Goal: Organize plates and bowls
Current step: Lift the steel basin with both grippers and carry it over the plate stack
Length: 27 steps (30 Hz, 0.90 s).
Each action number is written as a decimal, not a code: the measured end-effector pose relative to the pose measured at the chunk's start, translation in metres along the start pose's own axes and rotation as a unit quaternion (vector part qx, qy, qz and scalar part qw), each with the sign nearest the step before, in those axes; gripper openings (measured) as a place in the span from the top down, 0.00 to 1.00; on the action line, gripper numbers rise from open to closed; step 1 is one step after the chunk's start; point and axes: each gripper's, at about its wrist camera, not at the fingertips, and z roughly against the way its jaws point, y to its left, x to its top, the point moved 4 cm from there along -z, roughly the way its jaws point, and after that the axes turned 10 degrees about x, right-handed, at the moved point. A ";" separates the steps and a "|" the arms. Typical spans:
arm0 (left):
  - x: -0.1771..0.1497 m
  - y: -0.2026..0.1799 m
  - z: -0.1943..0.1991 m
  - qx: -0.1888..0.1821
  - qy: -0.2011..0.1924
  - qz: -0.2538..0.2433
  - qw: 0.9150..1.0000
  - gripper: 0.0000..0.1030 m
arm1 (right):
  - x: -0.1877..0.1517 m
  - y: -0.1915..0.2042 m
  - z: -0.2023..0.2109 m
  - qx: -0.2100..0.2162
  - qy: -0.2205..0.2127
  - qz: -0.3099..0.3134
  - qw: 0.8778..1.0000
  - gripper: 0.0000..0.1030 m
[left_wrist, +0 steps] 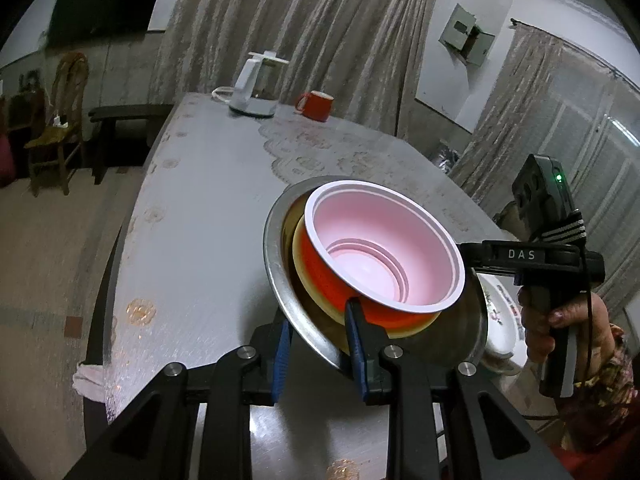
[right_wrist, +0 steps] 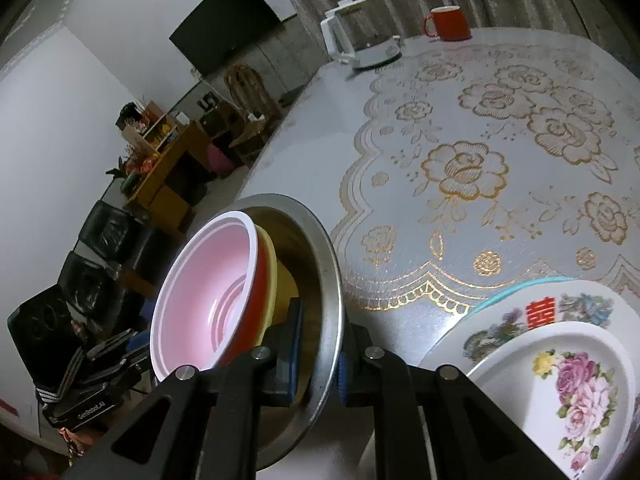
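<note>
A steel bowl (left_wrist: pixel 276 280) (right_wrist: pixel 330 272) hangs tilted above the table, with a yellow bowl (left_wrist: pixel 299 252) (right_wrist: pixel 273 268) nested in it. Inside that sits a red bowl with a pink inside (left_wrist: pixel 380 256) (right_wrist: pixel 208 288). My left gripper (left_wrist: pixel 318 354) is shut on the steel bowl's near rim, one blue pad inside and one outside. My right gripper (right_wrist: pixel 320 356) is shut on the opposite rim. In the left wrist view, the right gripper (left_wrist: pixel 472 258) reaches in from the right, held by a hand (left_wrist: pixel 560 316). The left gripper (right_wrist: pixel 132 354) shows at the lower left.
Floral plates (right_wrist: pixel 560 392) (left_wrist: pixel 500 312) are stacked on a teal-rimmed plate (right_wrist: pixel 520 290) at the table's near right. A red mug (left_wrist: pixel 316 106) (right_wrist: pixel 448 24) and a white kettle (left_wrist: pixel 254 88) (right_wrist: pixel 352 36) stand at the far end of the lace-covered table (right_wrist: pixel 440 100). A wooden chair (left_wrist: pixel 60 120) stands beyond its left edge.
</note>
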 end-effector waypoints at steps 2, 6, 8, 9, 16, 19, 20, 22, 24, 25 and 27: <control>0.004 -0.003 0.001 -0.002 -0.004 -0.004 1.000 0.74 | 0.001 0.001 0.007 0.001 -0.009 0.001 1.000 0.87; 0.009 -0.013 0.007 -0.008 -0.011 -0.015 1.000 0.74 | 0.002 0.002 0.020 0.000 -0.023 0.000 1.000 0.87; 0.012 -0.019 0.009 -0.012 -0.015 -0.021 1.000 0.74 | 0.002 0.002 0.027 0.000 -0.030 0.000 1.000 0.87; 0.013 -0.023 0.010 -0.015 -0.017 -0.024 0.999 0.74 | 0.001 0.003 0.031 0.000 -0.034 -0.001 0.999 0.87; 0.023 -0.052 0.014 -0.038 -0.025 -0.051 0.998 0.74 | -0.003 0.000 0.066 -0.010 -0.065 -0.007 0.998 0.87; 0.028 -0.065 0.014 -0.047 -0.029 -0.061 0.997 0.74 | -0.005 -0.004 0.083 -0.017 -0.080 -0.013 0.997 0.87; 0.030 -0.070 0.013 -0.052 -0.029 -0.065 0.996 0.74 | -0.006 -0.006 0.089 -0.020 -0.086 -0.015 0.996 0.87; 0.033 -0.079 0.010 -0.061 -0.028 -0.070 0.995 0.74 | -0.007 -0.009 0.099 -0.025 -0.093 -0.018 0.995 0.87; 0.035 -0.090 0.007 -0.069 -0.028 -0.079 0.994 0.74 | -0.010 -0.013 0.112 -0.034 -0.102 -0.021 0.994 0.87; 0.035 -0.093 0.007 -0.072 -0.027 -0.081 0.994 0.74 | -0.011 -0.015 0.115 -0.035 -0.104 -0.023 0.994 0.87; 0.034 -0.103 0.004 -0.079 -0.024 -0.088 0.993 0.74 | -0.015 -0.020 0.127 -0.042 -0.112 -0.031 0.992 0.87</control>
